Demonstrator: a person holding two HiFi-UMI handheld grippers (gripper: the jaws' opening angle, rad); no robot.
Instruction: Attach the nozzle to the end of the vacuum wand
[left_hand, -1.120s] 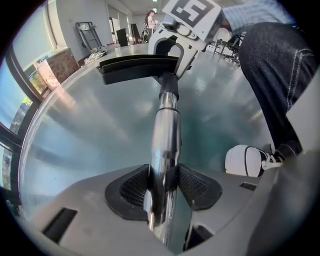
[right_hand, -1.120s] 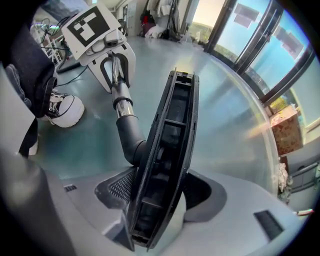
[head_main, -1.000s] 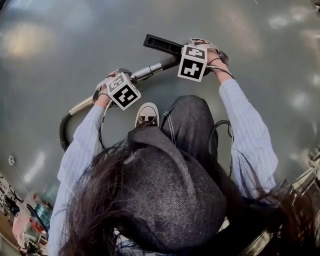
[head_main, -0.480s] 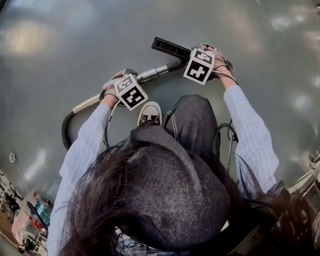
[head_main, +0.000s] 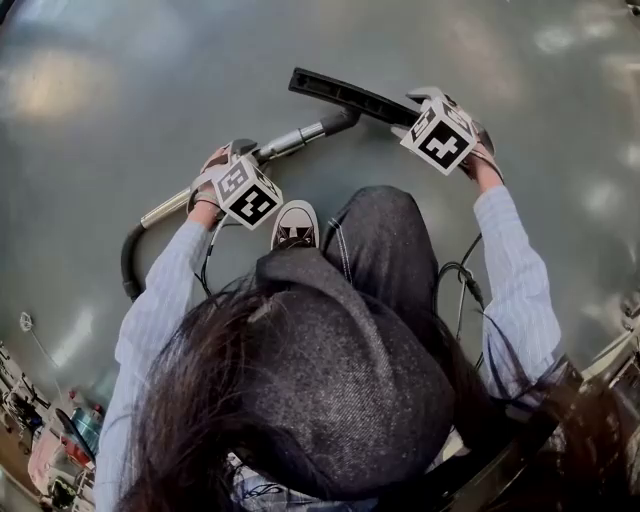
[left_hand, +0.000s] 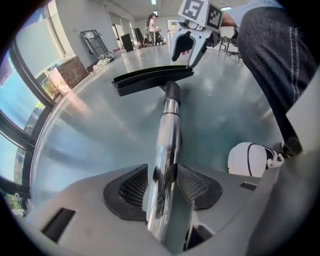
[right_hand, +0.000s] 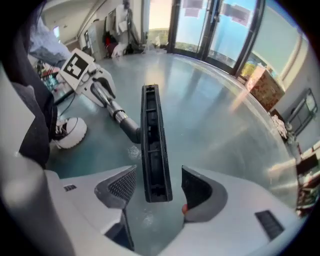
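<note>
The chrome vacuum wand (head_main: 290, 142) lies slanted over the grey floor, with the long black nozzle (head_main: 345, 93) sitting across its far end on a black neck (left_hand: 171, 92). My left gripper (head_main: 240, 155) is shut on the wand's middle; in the left gripper view both pads (left_hand: 135, 186) press on the chrome tube (left_hand: 167, 145). My right gripper (head_main: 412, 118) hangs over the nozzle's right end. In the right gripper view that end (right_hand: 154, 150) lies between the open jaws (right_hand: 159, 189), with a gap on each side.
A black hose (head_main: 127, 265) curves off the wand's near end at the left. The person's white-toed shoe (head_main: 297, 228) stands just behind the wand, and a black cable (head_main: 462, 275) trails at the right. Glass doors (right_hand: 220, 30) and stored gear line the room's edges.
My right gripper has slid right along the nozzle from near the neck to its right end and has rolled. The left gripper has kept its hold on the wand.
</note>
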